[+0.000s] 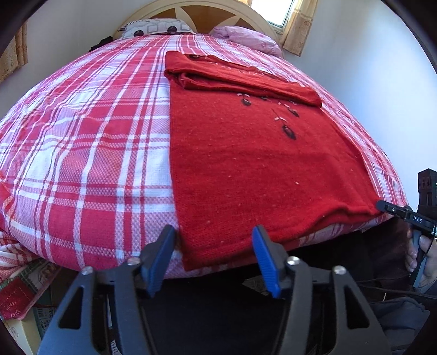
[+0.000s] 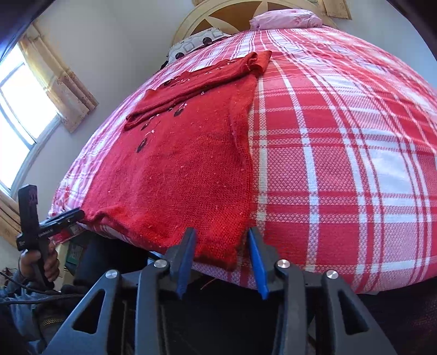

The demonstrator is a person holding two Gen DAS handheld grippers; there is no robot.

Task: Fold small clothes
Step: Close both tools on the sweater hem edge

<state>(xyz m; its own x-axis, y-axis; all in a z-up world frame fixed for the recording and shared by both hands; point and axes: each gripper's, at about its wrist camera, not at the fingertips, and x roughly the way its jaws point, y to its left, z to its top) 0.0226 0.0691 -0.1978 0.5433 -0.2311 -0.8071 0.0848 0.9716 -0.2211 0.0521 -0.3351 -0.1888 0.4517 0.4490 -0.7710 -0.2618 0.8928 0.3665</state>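
Red knit sweater (image 1: 262, 163) lies flat on the plaid bedspread (image 1: 82, 153), hem at the bed's near edge, sleeves already folded across the chest up near the headboard (image 1: 196, 11).

I have the left gripper (image 1: 215, 243) at the hem's left corner, jaws wide, corner between the blue pads (image 1: 263, 254) but not pinched. Right gripper (image 2: 222, 244) sits at the hem's right corner, jaws at medium width, straddling the corner, nothing gripped.

My read: the step is to grab both hem corners and fold the hem up toward the sleeves.

How I'd do it well:
- push each gripper in past the hem so the pads catch both knit layers, not the bedspread
- close both together
- lift evenly, keep the hem taut between corners
- lay it square over the sleeves

Risk: pinching the bedspread, or only the top layer.
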